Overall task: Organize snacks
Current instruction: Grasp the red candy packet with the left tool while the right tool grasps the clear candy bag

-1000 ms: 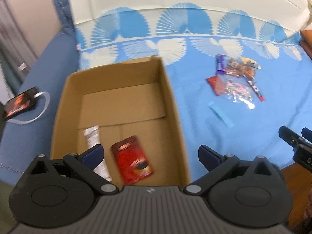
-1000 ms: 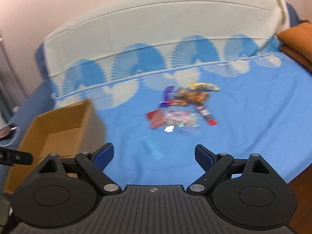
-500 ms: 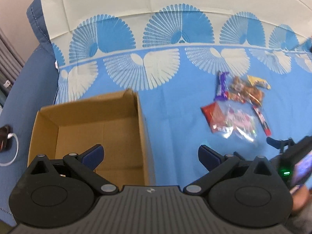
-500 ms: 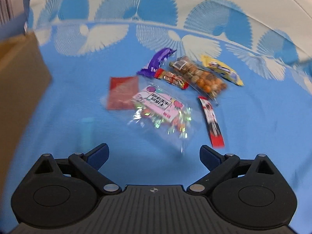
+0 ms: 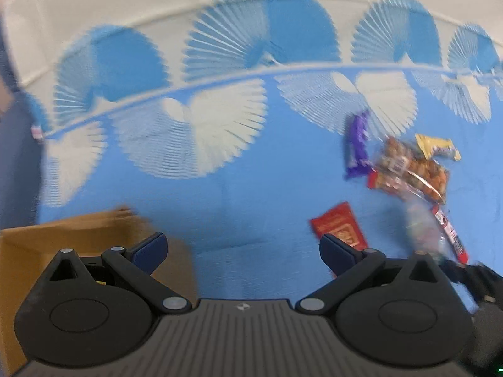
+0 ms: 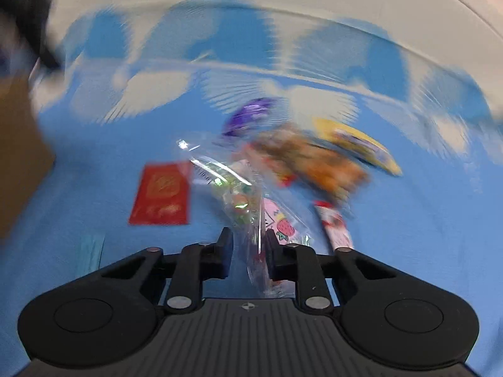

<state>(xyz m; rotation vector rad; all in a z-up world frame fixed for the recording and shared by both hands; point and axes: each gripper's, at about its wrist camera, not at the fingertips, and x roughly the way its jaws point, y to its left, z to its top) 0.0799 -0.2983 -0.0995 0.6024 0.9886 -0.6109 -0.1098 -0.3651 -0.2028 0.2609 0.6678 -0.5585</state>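
Between the narrowed jaws of the right gripper (image 6: 249, 253), wide apart half a second ago, sits the clear candy bag (image 6: 251, 207), apparently clamped despite blur. Left gripper (image 5: 242, 249) hangs open near the cardboard box (image 5: 94, 235), the bag's likely destination.

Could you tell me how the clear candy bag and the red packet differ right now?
The clear candy bag is transparent, crinkled and pinched between the right gripper fingers; the red packet is opaque, flat and lies untouched on the blue sheet. Both are snack packs outside the cardboard box.
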